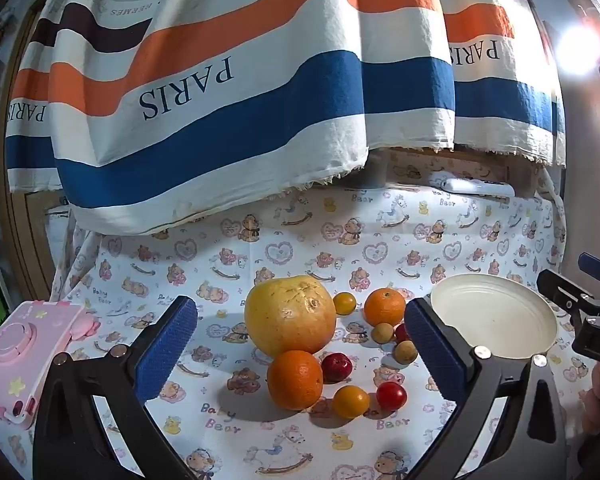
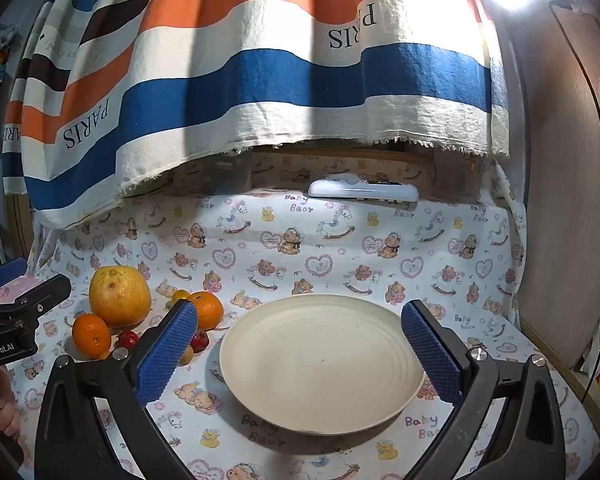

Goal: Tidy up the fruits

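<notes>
One big yellow grapefruit (image 1: 290,314). Two oranges (image 1: 295,380) (image 1: 384,307). Two small yellow fruits (image 1: 350,401) (image 1: 345,303). Three small red fruits (image 1: 336,367) (image 1: 391,395) (image 1: 401,332), the third half hidden. Two tan round fruits (image 1: 382,333) (image 1: 405,352). One cream plate (image 2: 320,364). One pink toy (image 1: 18,354). One white remote (image 2: 362,191). Two grippers (image 1: 300,356) (image 2: 300,354), both spread wide.

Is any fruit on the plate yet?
No, the plate is bare; the grapefruit and the other fruit sit on the cloth left of it.
</notes>
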`<state>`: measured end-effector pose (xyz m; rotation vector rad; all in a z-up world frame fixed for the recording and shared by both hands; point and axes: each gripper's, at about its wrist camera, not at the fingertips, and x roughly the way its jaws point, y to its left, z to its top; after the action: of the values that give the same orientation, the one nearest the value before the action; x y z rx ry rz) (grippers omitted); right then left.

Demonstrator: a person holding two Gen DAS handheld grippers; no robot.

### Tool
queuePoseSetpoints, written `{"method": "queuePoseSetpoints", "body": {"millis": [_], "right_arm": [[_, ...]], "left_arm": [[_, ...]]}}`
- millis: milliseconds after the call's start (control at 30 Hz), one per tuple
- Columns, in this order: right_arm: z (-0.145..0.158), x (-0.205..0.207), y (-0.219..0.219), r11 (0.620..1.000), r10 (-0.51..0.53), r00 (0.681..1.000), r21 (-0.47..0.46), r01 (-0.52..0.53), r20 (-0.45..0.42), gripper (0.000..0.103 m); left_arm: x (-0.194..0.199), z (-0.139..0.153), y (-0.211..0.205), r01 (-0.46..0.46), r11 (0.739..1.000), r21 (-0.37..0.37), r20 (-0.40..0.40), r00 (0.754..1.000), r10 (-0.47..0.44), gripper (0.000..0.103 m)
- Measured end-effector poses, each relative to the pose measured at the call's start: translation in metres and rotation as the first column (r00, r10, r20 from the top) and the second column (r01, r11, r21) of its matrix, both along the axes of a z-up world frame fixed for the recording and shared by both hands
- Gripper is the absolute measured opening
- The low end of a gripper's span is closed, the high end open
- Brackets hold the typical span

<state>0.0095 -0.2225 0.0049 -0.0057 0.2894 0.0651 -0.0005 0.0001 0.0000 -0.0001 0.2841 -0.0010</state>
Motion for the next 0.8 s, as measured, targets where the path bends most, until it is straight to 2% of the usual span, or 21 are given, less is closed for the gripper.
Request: {"method": "queuePoseSetpoints", "body": {"millis": [200, 300, 800], "right_arm": [[-0.001, 0.000, -0.001, 1.000, 0.002, 1.000, 0.006, -0.002, -0.004, 0.102], [-0.001, -0.001, -0.003, 1.000, -0.010, 1.000, 0.010, 0.010, -0.004, 0.102], [-0.006, 0.009, -0.001, 0.993, 0.106, 0.992, 0.068, -0.101, -0.071, 0.102]], "left_arm": [[0.002, 0.000, -0.001, 0.007, 1.000, 0.007, -0.019, 1.000, -0.006, 0.103], [-0.001, 0.001, -0.001, 0.006, 1.000, 0.006, -0.005, 1.000, -0.006, 0.103], [0.001, 0.002, 0.004, -0.010, 1.000, -0.001, -0.014, 1.000, 0.010, 0.103]]}}
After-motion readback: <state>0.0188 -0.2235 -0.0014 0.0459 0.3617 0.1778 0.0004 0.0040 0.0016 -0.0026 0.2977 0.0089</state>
